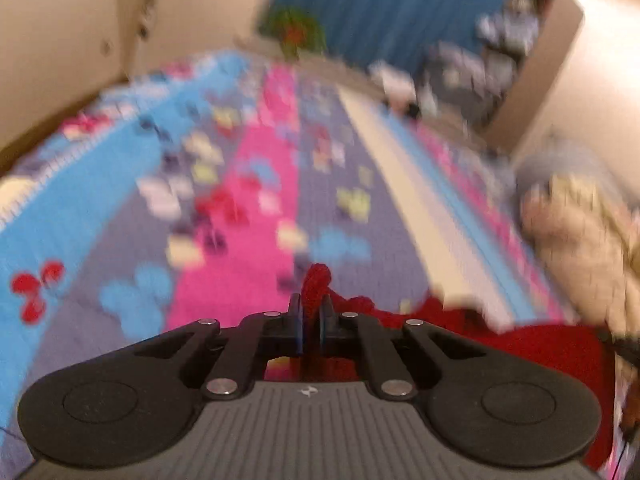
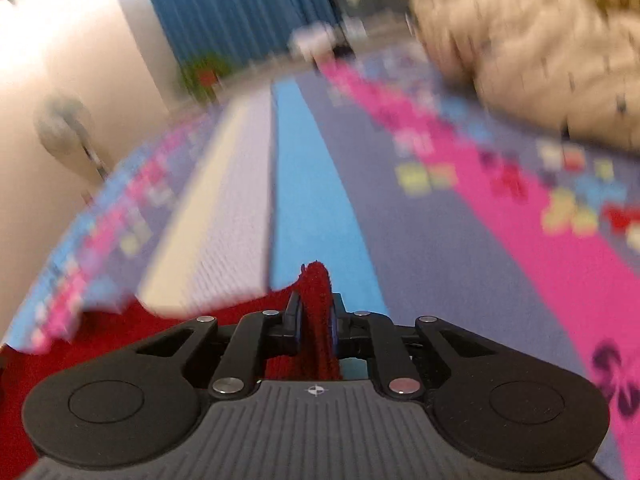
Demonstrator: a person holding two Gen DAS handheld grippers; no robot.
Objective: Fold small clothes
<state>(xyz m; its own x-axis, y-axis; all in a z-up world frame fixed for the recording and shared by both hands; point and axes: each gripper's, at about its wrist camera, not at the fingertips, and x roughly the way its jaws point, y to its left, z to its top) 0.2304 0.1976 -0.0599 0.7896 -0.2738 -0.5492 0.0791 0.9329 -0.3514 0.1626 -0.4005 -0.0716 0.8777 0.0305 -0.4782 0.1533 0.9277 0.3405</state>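
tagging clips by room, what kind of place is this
Most likely a bedroom: a patterned bedspread covers a wide bed, blue curtains hang behind it, and a beige heap of cloth lies on it.

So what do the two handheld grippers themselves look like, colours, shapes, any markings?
Both match. The left gripper and right gripper each have a grey ribbed body with a small white crosshair-like mark, two rounded matte black lobes with circular insets, black linkage bars with silver pivot pins, and slim black fingers edged in blue. No cables, hands or sleeves are clearly visible.
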